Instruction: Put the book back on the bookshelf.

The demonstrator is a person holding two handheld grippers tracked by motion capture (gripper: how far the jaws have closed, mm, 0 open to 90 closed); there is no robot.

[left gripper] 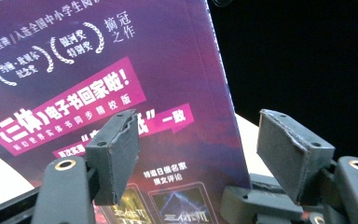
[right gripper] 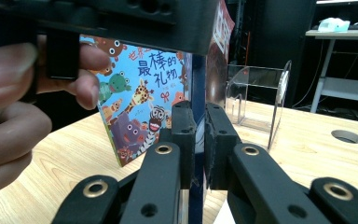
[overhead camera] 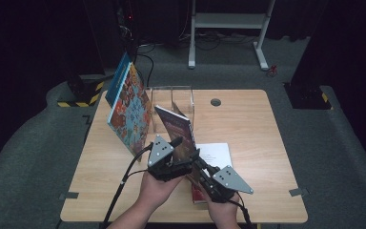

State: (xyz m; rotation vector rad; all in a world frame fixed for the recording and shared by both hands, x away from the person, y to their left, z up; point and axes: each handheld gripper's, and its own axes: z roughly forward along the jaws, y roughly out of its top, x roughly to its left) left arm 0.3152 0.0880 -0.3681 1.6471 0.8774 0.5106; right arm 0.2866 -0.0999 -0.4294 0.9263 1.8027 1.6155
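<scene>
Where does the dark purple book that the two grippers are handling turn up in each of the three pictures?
High view: the purple book stands tilted at table centre, just above both grippers.
Left gripper view: its cover fills the upper left, behind the left jaw.
Right gripper view: seen edge-on, clamped between the shut jaws.
Shared landmark: the animal picture book appears in the high and right gripper views.

Held book (left gripper: 121, 93): purple cover, magenta banners, white characters and white laurel emblems. Picture book (right gripper: 140, 107): light blue cover, multicoloured cartoon animals, dark blue characters. Grippers (overhead camera: 171, 160): black, with grey plates. Table (overhead camera: 248, 119): light wood grain. Stand (right gripper: 261, 93): clear. Paper (overhead camera: 217, 153): white.
</scene>
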